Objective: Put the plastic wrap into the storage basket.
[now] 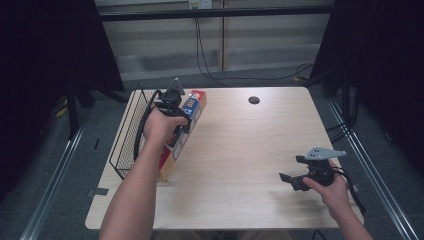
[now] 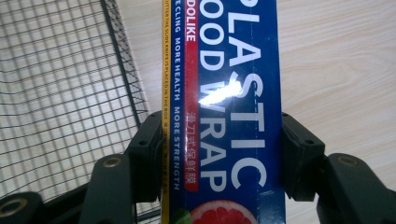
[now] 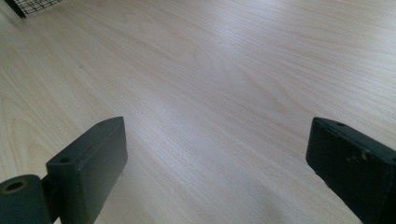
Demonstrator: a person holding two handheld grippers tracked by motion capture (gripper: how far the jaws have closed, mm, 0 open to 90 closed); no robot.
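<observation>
Now your left claw (image 1: 176,111) is clamped across the wrap box (image 2: 224,116), whose long axis runs along the basket (image 1: 131,131) just to its left, while your right claw (image 3: 217,163), jaws apart, idles well away over the surface (image 1: 240,150).

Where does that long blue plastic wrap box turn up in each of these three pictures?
High view: the plastic wrap box lies left of centre, beside the wire basket, clamped by the left tongs.
Left gripper view: it runs up the middle, squeezed between the two black jaws.
Right gripper view: not in it; open jaws over bare table.
Shared landmark: the wire basket, at left and in the top left corner.
</observation>
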